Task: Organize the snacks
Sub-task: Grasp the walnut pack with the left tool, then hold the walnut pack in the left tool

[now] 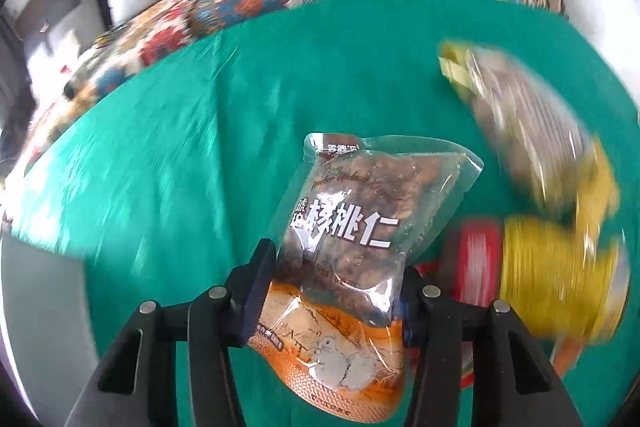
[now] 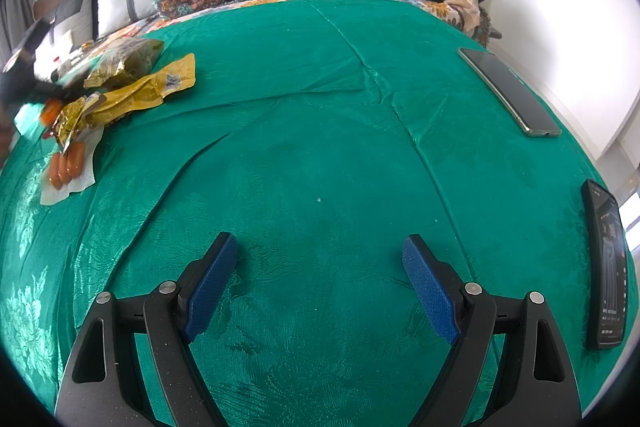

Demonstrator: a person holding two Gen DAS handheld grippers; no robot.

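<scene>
Crinkly plastic walnut bag (image 1: 352,227), light and slippery, is sitting clamped at its lower half in left gripper (image 1: 332,291); right gripper (image 2: 320,283) is hanging apart, holding nothing.

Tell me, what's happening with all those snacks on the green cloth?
Someone is sorting snacks with two hand-held grippers. The left gripper is shut on a clear bag of walnuts, holding it above the green cloth. The right gripper is open and holds nothing, over a bare part of the cloth. Other snacks wait in a pile: yellow packets and a pack of sausages. Two phones lie on the cloth's right side.
</scene>
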